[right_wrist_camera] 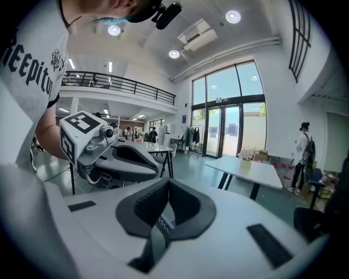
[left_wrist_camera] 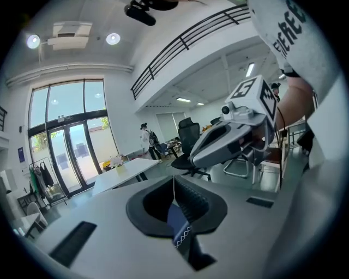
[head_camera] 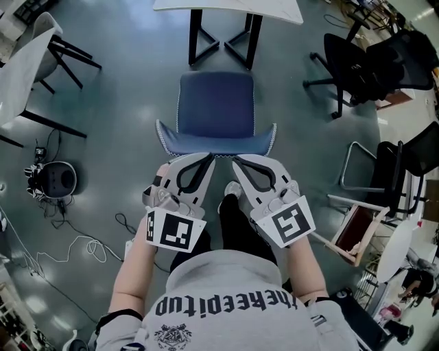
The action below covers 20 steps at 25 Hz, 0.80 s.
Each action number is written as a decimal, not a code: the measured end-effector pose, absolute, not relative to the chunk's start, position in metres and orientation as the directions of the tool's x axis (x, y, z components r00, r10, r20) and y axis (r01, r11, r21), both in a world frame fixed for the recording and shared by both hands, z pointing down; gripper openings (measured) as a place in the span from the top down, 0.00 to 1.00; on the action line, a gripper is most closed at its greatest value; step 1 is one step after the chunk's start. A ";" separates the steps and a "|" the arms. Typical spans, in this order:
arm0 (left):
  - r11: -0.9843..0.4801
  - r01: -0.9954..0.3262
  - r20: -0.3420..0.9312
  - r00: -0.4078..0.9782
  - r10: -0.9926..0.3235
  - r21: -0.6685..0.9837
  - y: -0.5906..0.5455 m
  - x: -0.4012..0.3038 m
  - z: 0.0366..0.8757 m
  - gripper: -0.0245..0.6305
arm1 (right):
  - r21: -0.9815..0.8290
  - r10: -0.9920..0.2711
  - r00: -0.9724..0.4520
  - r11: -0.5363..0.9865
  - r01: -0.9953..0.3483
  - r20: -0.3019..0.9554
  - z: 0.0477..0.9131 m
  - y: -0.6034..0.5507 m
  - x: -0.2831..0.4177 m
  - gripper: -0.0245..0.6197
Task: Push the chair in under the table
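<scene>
Jaws on your left gripper (head_camera: 204, 158) and right gripper (head_camera: 237, 162) are closed on nothing, tips by the backrest of the blue chair (head_camera: 216, 103), which stands out in front of the white table (head_camera: 226, 8).

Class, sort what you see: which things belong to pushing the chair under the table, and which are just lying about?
Belong to the job: blue chair, white table, left tool, right tool.

Lying about: black office chair, round floor device, side table.

Blk office chair (head_camera: 348, 56) R; round grey unit (head_camera: 57, 179) L.
</scene>
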<state>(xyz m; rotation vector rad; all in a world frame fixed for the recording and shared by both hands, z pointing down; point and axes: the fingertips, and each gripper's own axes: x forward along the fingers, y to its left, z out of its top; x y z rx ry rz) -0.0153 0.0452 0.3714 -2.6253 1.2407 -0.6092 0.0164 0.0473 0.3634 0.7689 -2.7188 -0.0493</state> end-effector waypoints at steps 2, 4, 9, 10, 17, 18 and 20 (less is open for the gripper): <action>-0.649 -0.681 0.315 0.567 -0.761 -0.339 0.043 -0.016 0.381 0.94 | 0.127 -0.503 -0.802 0.862 -0.490 0.321 0.374 0.046 0.016 0.95; -0.659 -0.666 0.335 0.567 -0.752 -0.351 0.042 -0.016 0.389 0.93 | 0.136 -0.491 -0.796 0.869 -0.476 0.354 0.384 0.044 0.017 0.94; -0.690 -0.619 0.400 0.563 -0.723 -0.375 0.039 -0.017 0.414 0.77 | 0.154 -0.468 -0.782 0.882 -0.446 0.411 0.406 0.040 0.018 0.88; -0.697 -0.607 0.418 0.559 -0.716 -0.382 0.038 -0.017 0.419 0.76 | 0.159 -0.462 -0.780 0.885 -0.438 0.421 0.410 0.039 0.019 0.86; -0.721 -0.548 0.517 0.508 -0.689 -0.424 0.034 -0.021 0.455 0.71 | 0.223 -0.430 -0.733 0.902 -0.369 0.527 0.445 0.035 0.026 0.77; -0.725 -0.541 0.529 0.501 -0.685 -0.427 0.034 -0.021 0.460 0.70 | 0.236 -0.429 -0.725 0.903 -0.360 0.539 0.451 0.035 0.028 0.76; -0.730 -0.530 0.549 0.488 -0.679 -0.432 0.033 -0.023 0.469 0.69 | 0.256 -0.427 -0.712 0.904 -0.343 0.557 0.462 0.033 0.030 0.74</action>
